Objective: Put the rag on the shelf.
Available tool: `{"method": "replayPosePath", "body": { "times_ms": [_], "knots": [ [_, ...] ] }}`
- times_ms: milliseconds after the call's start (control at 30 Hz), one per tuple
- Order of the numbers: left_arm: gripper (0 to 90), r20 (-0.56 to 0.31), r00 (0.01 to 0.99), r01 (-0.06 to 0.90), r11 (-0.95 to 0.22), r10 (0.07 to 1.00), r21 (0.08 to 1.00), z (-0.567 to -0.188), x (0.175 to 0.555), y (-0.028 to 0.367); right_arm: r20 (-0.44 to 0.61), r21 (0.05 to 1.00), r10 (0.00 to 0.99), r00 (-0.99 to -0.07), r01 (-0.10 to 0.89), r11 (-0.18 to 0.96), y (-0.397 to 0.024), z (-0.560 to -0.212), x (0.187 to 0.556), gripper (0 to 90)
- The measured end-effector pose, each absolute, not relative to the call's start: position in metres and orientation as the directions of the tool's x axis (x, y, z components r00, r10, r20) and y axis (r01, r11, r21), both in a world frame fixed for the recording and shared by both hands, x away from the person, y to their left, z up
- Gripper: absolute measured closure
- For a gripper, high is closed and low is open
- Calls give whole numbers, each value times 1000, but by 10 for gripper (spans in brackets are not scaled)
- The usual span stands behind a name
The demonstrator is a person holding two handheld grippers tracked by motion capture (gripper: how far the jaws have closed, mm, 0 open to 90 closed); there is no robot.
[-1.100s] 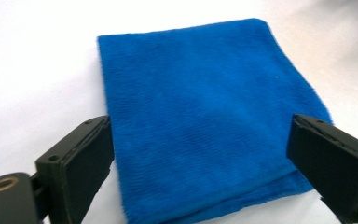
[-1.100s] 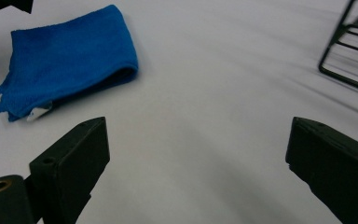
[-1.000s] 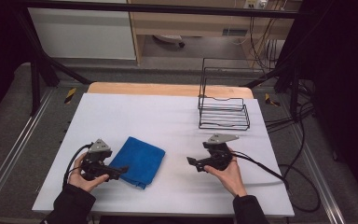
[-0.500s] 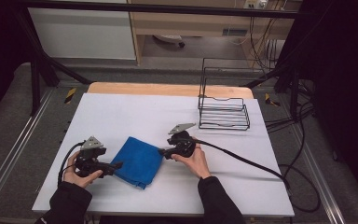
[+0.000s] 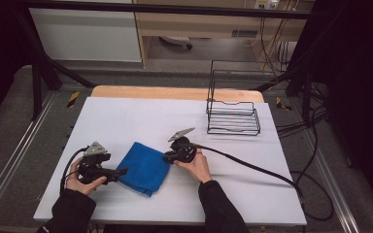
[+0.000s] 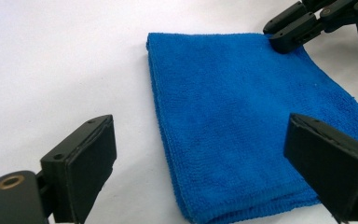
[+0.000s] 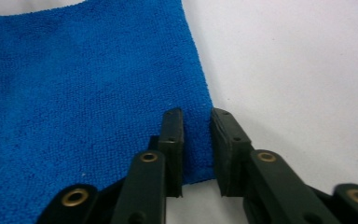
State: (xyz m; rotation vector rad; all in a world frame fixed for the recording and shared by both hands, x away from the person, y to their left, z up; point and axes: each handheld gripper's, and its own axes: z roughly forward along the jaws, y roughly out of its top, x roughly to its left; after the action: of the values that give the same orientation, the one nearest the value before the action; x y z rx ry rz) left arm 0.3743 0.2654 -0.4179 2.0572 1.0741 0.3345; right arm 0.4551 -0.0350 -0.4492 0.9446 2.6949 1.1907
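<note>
High view: I see a folded blue cloth (image 5: 144, 167) lying flat on the white bench (image 5: 126, 116), toward the near edge and between my two hands. My left tongs (image 5: 120, 171) sit at the cloth's left edge; my right tongs (image 5: 166, 156) meet its upper right corner. A black wire rack (image 5: 233, 114) stands well apart at the far right of the bench, and a black cable (image 5: 252, 167) trails from the right tongs across the bench to the right.

Left gripper view: the left tongs (image 6: 214, 163) stand wide open, one jaw over bare bench, the other over the cloth (image 6: 242, 121), with the cloth's near corner between them. The right tongs (image 6: 284, 35) rest on the cloth's far corner.

Right gripper view: the right tongs (image 7: 196, 144) are nearly closed, with a narrow gap left between the jaws, and the cloth's (image 7: 88, 107) edge runs into that gap. I cannot tell whether the pads already pinch the fabric.
</note>
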Motion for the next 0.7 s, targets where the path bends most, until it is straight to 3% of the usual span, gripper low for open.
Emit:
{"method": "replayPosePath", "body": {
  "times_ms": [200, 700],
  "knots": [
    [99, -114, 608, 580, -342, 786, 739, -418, 374, 266, 214, 674, 573, -791, 544, 499, -37, -443, 449, 864],
    [99, -104, 616, 573, -353, 781, 740, -418, 373, 263, 210, 652, 758, -617, 666, 361, -89, -424, 399, 866]
  ]
}}
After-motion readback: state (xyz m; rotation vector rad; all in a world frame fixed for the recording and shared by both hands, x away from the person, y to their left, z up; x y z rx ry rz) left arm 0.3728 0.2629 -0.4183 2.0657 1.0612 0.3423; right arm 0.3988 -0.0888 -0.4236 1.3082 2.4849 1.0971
